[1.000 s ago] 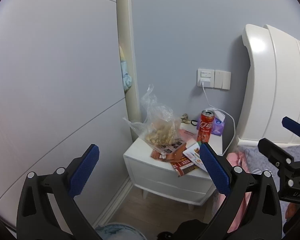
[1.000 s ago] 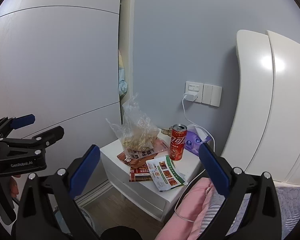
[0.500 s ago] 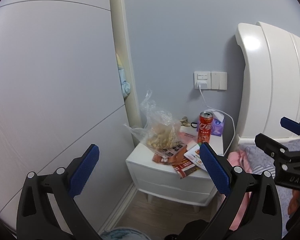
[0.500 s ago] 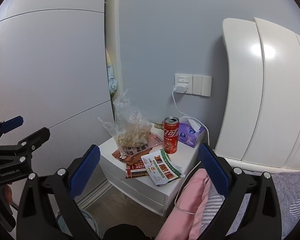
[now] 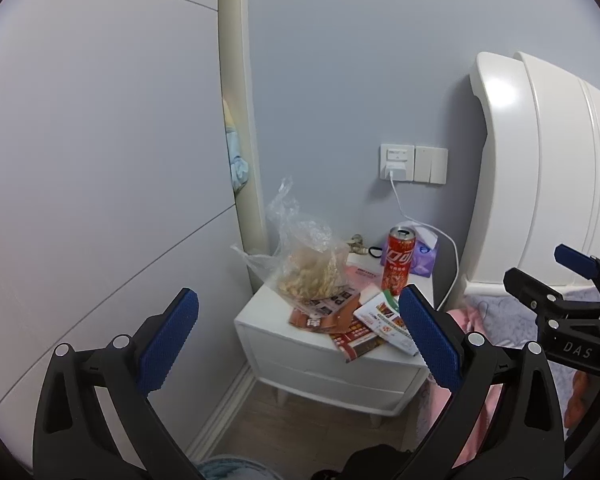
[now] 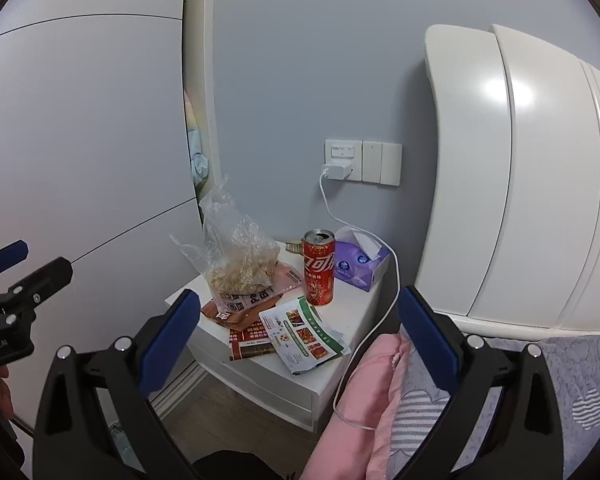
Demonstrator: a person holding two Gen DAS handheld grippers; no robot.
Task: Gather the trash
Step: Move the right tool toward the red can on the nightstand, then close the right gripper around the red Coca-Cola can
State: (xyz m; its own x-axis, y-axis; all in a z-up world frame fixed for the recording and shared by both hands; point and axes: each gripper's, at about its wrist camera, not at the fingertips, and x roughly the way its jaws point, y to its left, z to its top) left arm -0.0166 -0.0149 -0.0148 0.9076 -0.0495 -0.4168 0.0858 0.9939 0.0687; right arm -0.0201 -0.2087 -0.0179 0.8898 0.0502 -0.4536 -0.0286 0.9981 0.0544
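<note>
Nightstand (image 6: 340,376) cluttered beside bed (image 6: 572,364).

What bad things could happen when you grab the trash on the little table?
The open red can stands upright and could tip, and any drink left might spill on the leaflets. The plastic bag gapes at the top, so its contents might scatter. The white charger cable hangs past the nightstand and could snag.

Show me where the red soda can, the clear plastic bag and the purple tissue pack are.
red soda can (image 6: 319,270): right wrist view, label.
clear plastic bag (image 6: 242,258): right wrist view, filled lower part.
purple tissue pack (image 6: 358,266): right wrist view, front face.
</note>
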